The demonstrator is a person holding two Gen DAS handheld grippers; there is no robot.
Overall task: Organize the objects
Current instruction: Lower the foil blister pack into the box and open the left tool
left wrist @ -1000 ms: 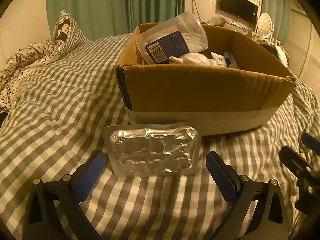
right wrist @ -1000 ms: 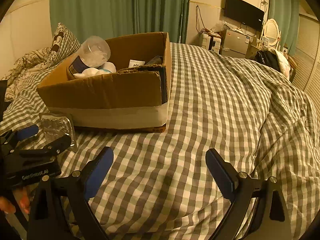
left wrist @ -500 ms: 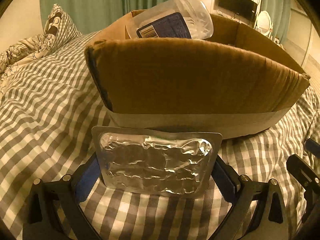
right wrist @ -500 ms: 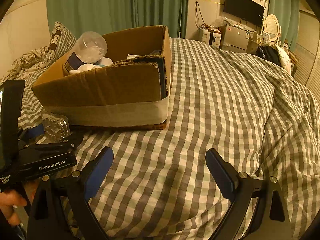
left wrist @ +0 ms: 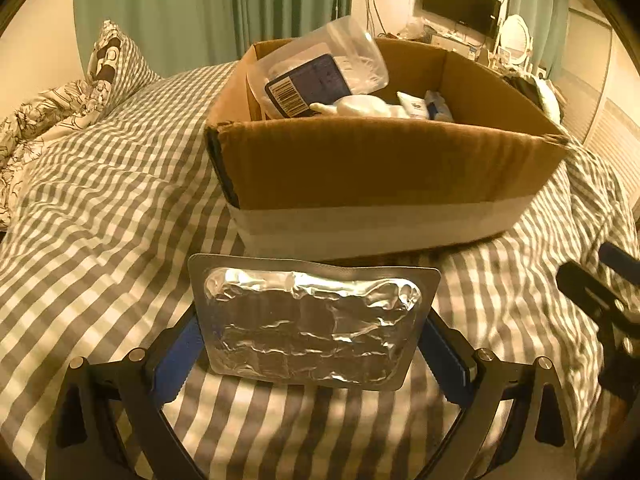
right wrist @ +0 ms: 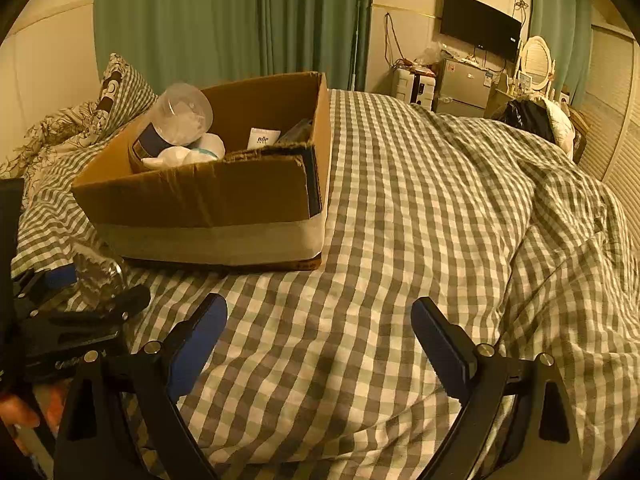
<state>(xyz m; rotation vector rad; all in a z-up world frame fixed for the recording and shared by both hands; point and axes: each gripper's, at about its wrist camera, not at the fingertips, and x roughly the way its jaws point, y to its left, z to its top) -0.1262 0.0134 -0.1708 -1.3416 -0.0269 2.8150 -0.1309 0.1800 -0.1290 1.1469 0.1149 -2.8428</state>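
Note:
My left gripper (left wrist: 310,344) is shut on a silver foil blister pack (left wrist: 312,320), held by its two short edges just above the checked bedspread. An open cardboard box (left wrist: 384,172) stands right behind it, with a clear plastic bag with a dark label (left wrist: 316,76), a white object (left wrist: 360,106) and small packets inside. In the right wrist view the box (right wrist: 208,200) is at the left and the left gripper with the pack (right wrist: 96,280) shows at the far left. My right gripper (right wrist: 320,344) is open and empty over the bedspread.
The grey-and-white checked duvet (right wrist: 440,220) covers the bed, bunched at the right. Pillows (left wrist: 60,100) lie at the far left. Green curtains, a wall TV (right wrist: 480,24) and a small fridge stand behind. The right gripper's tip (left wrist: 600,292) shows at the right edge.
My left gripper closed on the blister pack and lifted it, then drew back and up from the box, so the box's inside shows again. The right gripper stayed open, nearly still.

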